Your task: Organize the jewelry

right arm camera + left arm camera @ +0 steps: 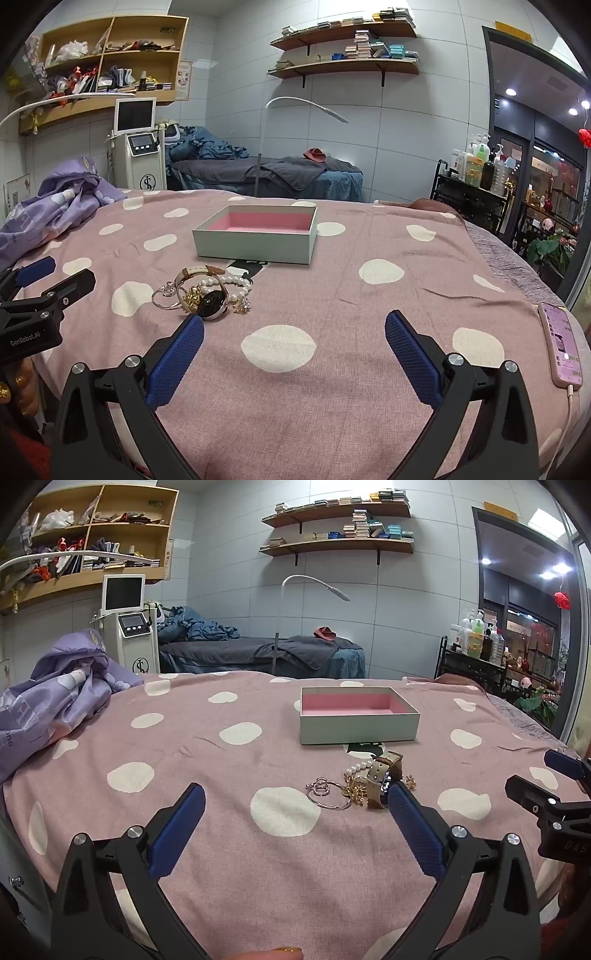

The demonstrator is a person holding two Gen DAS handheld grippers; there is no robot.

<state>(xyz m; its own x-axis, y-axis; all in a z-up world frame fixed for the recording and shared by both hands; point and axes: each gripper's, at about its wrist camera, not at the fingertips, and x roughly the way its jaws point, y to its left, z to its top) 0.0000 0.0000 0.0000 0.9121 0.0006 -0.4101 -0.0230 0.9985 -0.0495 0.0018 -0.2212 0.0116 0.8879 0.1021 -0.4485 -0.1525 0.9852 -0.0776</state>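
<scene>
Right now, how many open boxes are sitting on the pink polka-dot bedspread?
1: the grey cardboard box with pink lining lies mid-bed on the bedspread, just behind the jewelry pile. The crumpled purple quilt could hide others.

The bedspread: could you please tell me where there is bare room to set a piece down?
Bare: the bedspread between the box and phone, and left of the jewelry pile toward the purple quilt. Crowded: the pile itself, just before the box.

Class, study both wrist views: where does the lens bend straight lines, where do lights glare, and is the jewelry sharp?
Left wrist view: shelves bow and black corners frame the image; ceiling lights past the doorway flare; the jewelry is fairly sharp. Right wrist view: the same fisheye curving in the shelves; the watch face shows reflections; the phone screen glows.
</scene>
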